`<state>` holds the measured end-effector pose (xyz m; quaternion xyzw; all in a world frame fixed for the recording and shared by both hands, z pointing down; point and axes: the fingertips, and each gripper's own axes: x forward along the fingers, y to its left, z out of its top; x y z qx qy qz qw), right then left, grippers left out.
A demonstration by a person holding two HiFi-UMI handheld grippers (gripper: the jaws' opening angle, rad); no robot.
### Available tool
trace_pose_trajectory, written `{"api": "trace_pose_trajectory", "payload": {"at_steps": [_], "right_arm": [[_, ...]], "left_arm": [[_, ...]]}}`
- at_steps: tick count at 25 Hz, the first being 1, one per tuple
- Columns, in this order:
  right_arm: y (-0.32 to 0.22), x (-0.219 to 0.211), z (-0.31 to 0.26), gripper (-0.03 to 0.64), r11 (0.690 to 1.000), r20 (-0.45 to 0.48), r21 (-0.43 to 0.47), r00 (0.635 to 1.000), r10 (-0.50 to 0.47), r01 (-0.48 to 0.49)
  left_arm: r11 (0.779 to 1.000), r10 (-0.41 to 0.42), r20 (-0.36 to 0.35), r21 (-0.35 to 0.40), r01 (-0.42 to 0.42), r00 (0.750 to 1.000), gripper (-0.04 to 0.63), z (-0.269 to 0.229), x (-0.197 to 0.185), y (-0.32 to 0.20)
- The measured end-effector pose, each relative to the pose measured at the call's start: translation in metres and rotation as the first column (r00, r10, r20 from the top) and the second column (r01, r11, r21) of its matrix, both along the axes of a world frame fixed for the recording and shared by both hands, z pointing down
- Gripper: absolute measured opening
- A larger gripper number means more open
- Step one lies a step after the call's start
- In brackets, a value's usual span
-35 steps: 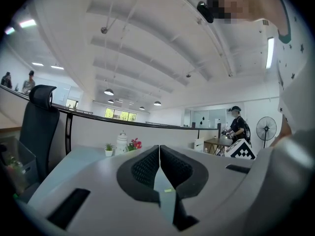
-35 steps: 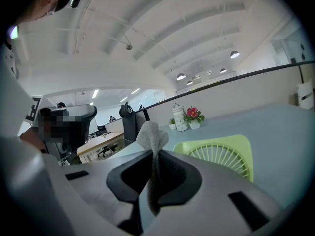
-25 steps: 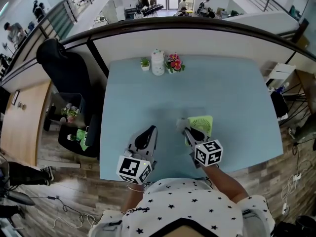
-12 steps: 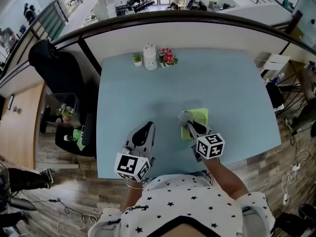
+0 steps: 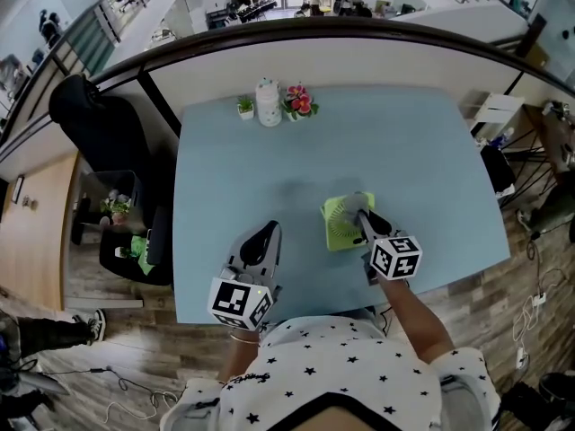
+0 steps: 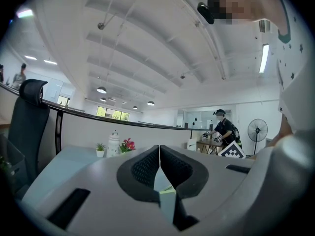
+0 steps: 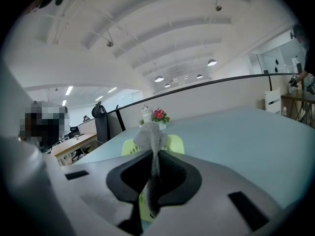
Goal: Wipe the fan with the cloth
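Grey cloth (image 7: 149, 132) pinched in right tongs (image 7: 153, 163), atop green fan (image 5: 337, 232); left tongs (image 6: 159, 161) pressed together, well aside.

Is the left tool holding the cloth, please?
No, the grey cloth is pinched in the right tool; the left tool is shut without it.

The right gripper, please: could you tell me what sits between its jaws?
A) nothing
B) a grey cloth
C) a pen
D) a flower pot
B: in the right gripper view the right gripper has its jaws shut on the grey cloth, which bunches up past them in front of the green fan.
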<state>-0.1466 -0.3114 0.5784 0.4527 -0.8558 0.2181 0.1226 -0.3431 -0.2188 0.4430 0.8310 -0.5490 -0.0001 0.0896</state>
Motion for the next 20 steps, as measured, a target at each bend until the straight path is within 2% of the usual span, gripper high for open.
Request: {"api": "trace_pose_trajectory", "payload": {"at_steps": [8, 13, 20], "right_arm": [[-0.013, 0.036, 0.005, 0.031, 0.997, -0.048, 0.008, 0.996, 0.076, -0.076], [-0.011, 0.039, 0.011, 0.031, 0.997, -0.060, 0.009, 0.995, 0.083, -0.082], [0.003, 0.013, -0.013, 0.031, 0.999, 0.019, 0.036, 0.999, 0.037, -0.038]], "left_arm": [[1.000, 0.004, 0.000, -0.001, -0.004, 1.000, 0.032, 0.000, 0.000, -0.001], [1.000, 0.012, -0.001, -0.004, -0.012, 1.000, 0.031, 0.004, 0.002, 0.001], [1.000, 0.018, 0.001, 0.001, -0.018, 1.000, 0.032, 0.001, 0.002, 0.003]]}}
